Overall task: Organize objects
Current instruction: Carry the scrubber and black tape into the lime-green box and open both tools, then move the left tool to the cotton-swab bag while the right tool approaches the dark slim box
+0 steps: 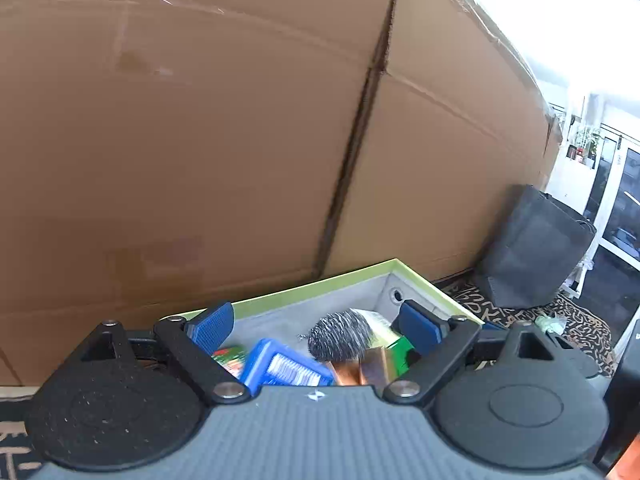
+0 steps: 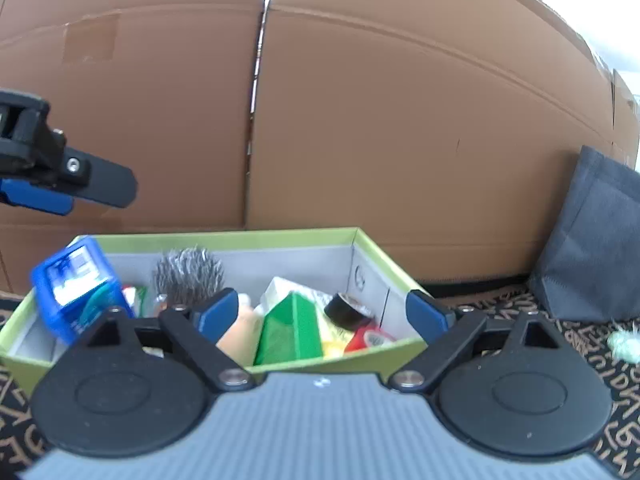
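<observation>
A shoe-box-like box with a lime-green rim (image 1: 320, 282) (image 2: 224, 238) and grey inside sits on the rug. It holds a blue plastic case (image 1: 284, 366) (image 2: 74, 284), a steel-wire scourer (image 1: 340, 336) (image 2: 188, 274), a green carton (image 1: 400, 350) (image 2: 290, 328), a black tape roll (image 2: 346, 312), a red item (image 2: 368, 338) and a peach-coloured bottle (image 2: 240, 332). My left gripper (image 1: 314, 322) is open above the box's near-left part, holding nothing; one of its fingers (image 2: 108, 188) shows at the left in the right wrist view. My right gripper (image 2: 320, 312) is open over the box's front, empty.
A tall cardboard wall (image 1: 200, 140) (image 2: 400, 120) stands right behind the box. A dark grey bag (image 1: 532, 248) (image 2: 592, 240) leans against it at the right. The black-and-tan patterned rug (image 2: 592, 360) carries a pale green crumpled scrap (image 2: 624, 344).
</observation>
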`<control>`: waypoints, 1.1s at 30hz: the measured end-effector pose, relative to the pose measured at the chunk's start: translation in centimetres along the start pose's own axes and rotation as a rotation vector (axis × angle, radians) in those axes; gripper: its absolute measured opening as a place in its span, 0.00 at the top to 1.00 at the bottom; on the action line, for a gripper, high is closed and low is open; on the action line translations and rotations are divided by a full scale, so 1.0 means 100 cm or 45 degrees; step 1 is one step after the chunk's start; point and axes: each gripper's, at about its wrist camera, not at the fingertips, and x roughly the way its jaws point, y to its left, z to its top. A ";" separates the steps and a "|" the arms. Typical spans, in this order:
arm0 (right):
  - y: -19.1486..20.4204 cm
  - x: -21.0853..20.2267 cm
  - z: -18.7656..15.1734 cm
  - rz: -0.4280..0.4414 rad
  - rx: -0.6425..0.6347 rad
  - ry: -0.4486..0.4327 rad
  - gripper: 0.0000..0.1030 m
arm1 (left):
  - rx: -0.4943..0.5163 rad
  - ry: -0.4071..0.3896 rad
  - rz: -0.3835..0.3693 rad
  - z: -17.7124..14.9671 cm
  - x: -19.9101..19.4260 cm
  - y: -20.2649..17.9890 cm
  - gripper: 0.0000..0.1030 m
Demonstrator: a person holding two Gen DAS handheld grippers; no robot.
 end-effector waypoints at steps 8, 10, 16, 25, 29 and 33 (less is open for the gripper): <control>0.025 -0.051 0.028 0.075 0.025 -0.159 0.01 | -0.056 -0.120 0.148 -0.009 -0.073 0.027 0.10; 0.040 -0.066 0.031 0.123 -0.002 -0.202 0.00 | -0.068 -0.151 0.204 -0.013 -0.096 0.039 0.10; 0.096 -0.099 0.026 0.330 -0.080 -0.220 0.00 | -0.150 -0.156 0.389 -0.039 -0.147 0.087 0.10; 0.202 -0.104 0.007 0.626 -0.236 -0.056 0.02 | -0.225 -0.095 0.835 -0.074 -0.195 0.182 0.10; 0.246 -0.099 0.003 0.714 -0.306 -0.006 0.05 | -0.319 -0.069 0.978 -0.080 -0.208 0.224 0.10; 0.290 -0.082 0.001 0.764 -0.419 0.016 0.10 | -0.392 -0.051 1.054 -0.084 -0.213 0.260 0.10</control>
